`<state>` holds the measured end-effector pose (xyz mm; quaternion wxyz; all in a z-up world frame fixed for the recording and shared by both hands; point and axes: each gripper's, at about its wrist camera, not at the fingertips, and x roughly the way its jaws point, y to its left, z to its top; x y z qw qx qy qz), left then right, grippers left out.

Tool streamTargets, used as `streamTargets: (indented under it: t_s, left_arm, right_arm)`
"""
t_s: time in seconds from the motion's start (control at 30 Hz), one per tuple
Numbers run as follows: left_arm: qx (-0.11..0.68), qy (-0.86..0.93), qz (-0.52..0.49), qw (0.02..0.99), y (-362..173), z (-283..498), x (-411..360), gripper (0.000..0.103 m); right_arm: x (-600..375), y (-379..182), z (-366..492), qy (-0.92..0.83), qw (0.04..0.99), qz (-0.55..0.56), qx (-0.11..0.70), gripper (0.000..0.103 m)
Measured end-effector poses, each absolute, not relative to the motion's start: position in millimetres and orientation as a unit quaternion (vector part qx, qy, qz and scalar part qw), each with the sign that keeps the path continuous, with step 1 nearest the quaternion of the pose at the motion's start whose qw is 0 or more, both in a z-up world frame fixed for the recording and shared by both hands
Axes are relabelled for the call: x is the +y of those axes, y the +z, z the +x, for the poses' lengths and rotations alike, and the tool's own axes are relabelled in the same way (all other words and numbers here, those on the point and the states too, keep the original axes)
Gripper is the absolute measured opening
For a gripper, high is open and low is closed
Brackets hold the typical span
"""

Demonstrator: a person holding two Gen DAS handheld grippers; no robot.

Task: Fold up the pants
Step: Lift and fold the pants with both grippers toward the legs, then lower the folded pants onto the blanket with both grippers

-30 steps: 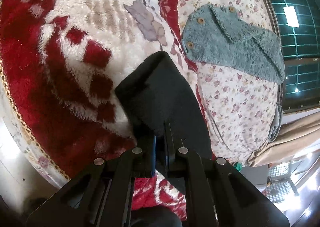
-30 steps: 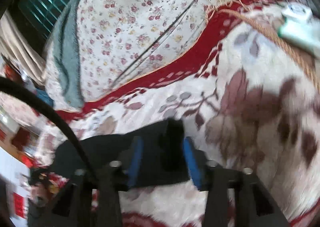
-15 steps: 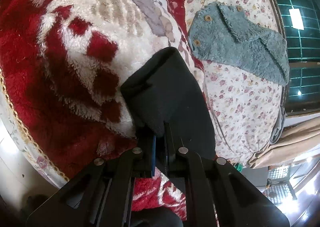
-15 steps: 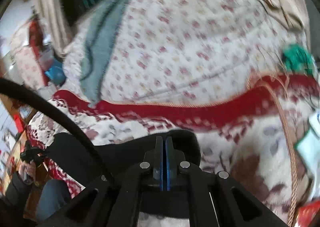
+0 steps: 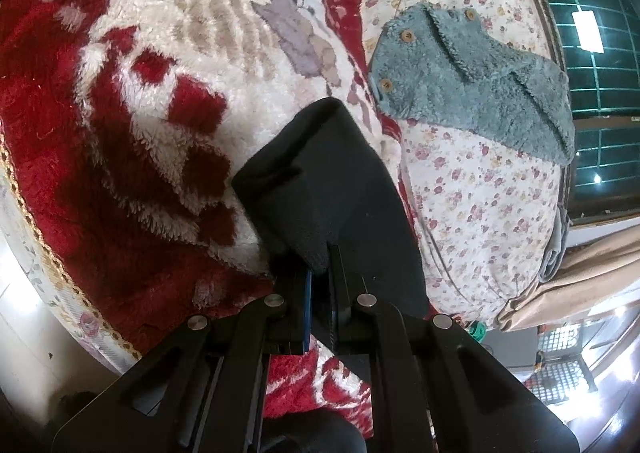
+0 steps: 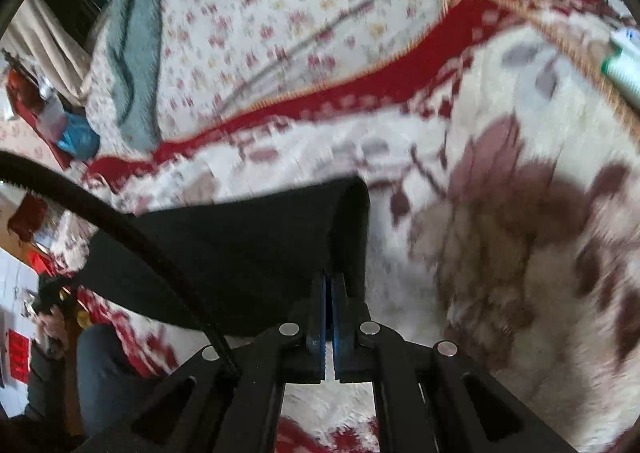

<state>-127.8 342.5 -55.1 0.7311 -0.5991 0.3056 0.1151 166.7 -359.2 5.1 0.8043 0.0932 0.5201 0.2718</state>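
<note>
The black pants (image 5: pixel 332 189) stretch between both tongs above the red plush blanket (image 5: pixel 132 157). Left tongs (image 5: pixel 320 273) clamp 1 edge (fabric bunched in); right tongs (image 6: pixel 329 285) pinch another.

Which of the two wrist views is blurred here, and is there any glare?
Right wrist: motion-smeared across the floral sheet and plush blanket; the black pants look soft-edged. Left wrist: sharp, the teal fleece garment crisp, with blown-out highlights at lower right and strong fisheye bending.

I'm looking at a home bedroom: a bed with a plush blanket (image 5: pixel 168 65), floral sheet (image 5: pixel 480 189), curtain (image 5: pixel 568 285) beside a window (image 5: pixel 588 65).
</note>
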Motion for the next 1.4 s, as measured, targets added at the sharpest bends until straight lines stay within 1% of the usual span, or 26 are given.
streamTargets:
  t_s: [0.1, 0.2, 0.33, 0.4, 0.5, 0.6, 0.67, 0.7, 0.77, 0.87, 0.97, 1.03, 1.07, 1.13, 1.17, 1.27, 1.3, 1.33, 1.4]
  left_arm:
    - [0.295, 0.107, -0.604, 0.733, -55.1, -131.4, 344.4, 0.005]
    - [0.286, 0.098, -0.621, 0.723, -58.3, -134.0, 347.8, 0.005]
    - [0.289, 0.098, -0.618, 0.725, -60.5, -133.8, 350.5, 0.005]
    - [0.291, 0.098, -0.627, 0.716, -66.0, -133.1, 351.6, 0.005]
    - [0.300, 0.107, -0.605, 0.730, -62.3, -126.9, 351.5, 0.005]
    - [0.312, 0.122, -0.599, 0.727, -64.5, -118.5, 353.9, 0.005]
    - [0.312, 0.126, -0.607, 0.720, -66.4, -119.0, 354.7, 0.005]
    - [0.317, 0.129, -0.605, 0.719, -65.8, -119.5, 354.9, 0.008]
    - [0.324, 0.139, -0.600, 0.718, -62.1, -122.5, 355.3, 0.010]
    - [0.332, 0.192, -0.569, 0.727, -45.4, -133.5, 354.9, 0.013]
    - [0.304, 0.301, -0.522, 0.738, -15.3, -154.2, 353.4, 0.014]
    - [0.260, 0.360, -0.488, 0.752, 13.7, -164.0, 341.1, 0.014]
    - [0.241, 0.357, -0.462, 0.775, 29.6, -158.9, 329.5, 0.014]
    - [0.228, 0.314, -0.426, 0.818, 47.6, -137.9, 308.3, 0.029]
    - [0.237, 0.276, -0.413, 0.835, 50.8, -119.9, 296.7, 0.045]
    - [0.316, 0.189, -0.363, 0.856, 36.7, -62.0, 261.8, 0.047]
    - [0.351, 0.175, -0.340, 0.855, 24.6, -45.1, 250.9, 0.047]
    - [0.378, 0.175, -0.325, 0.849, 11.8, -35.0, 244.6, 0.047]
    - [0.426, 0.179, -0.293, 0.837, -17.5, -23.5, 233.6, 0.046]
  right_arm:
    - [-363.4, 19.7, 166.1, 0.279, 0.811, 0.120, 0.499, 0.002]
    - [-356.2, 10.6, 167.7, 0.263, 0.808, 0.093, 0.519, 0.002]
    - [-360.6, 6.5, 164.7, 0.275, 0.808, 0.137, 0.503, 0.002]
    - [-358.1, -11.6, 165.7, 0.251, 0.796, 0.111, 0.539, 0.002]
    - [-356.4, -2.5, 157.6, 0.264, 0.809, 0.112, 0.513, 0.002]
    - [-354.7, -11.6, 165.9, 0.182, 0.818, 0.052, 0.543, 0.002]
    - [-356.0, -8.1, 168.0, 0.132, 0.829, 0.019, 0.543, 0.003]
    - [-356.2, -2.8, 168.4, 0.110, 0.836, 0.008, 0.538, 0.003]
    - [-357.8, 11.9, 167.4, 0.091, 0.851, 0.017, 0.516, 0.004]
    - [-352.9, 37.5, 164.3, 0.116, 0.870, 0.054, 0.476, 0.006]
    - [-336.4, 58.2, 160.1, 0.213, 0.867, 0.119, 0.436, 0.008]
    - [-315.7, 60.8, 157.6, 0.263, 0.862, 0.118, 0.416, 0.016]
    - [-306.3, 56.9, 156.7, 0.276, 0.860, 0.108, 0.416, 0.021]
    - [-288.3, 36.4, 159.5, 0.279, 0.852, 0.084, 0.435, 0.023]
    - [-282.9, 20.1, 162.2, 0.262, 0.849, 0.068, 0.454, 0.023]
    - [-275.3, -31.2, 157.8, 0.191, 0.846, -0.004, 0.498, 0.023]
    - [-279.2, -43.7, 152.3, 0.190, 0.845, 0.002, 0.499, 0.023]
    - [-289.1, -42.7, 146.0, 0.193, 0.860, 0.020, 0.471, 0.024]
    - [-299.0, -46.0, 141.1, 0.196, 0.857, 0.046, 0.475, 0.025]
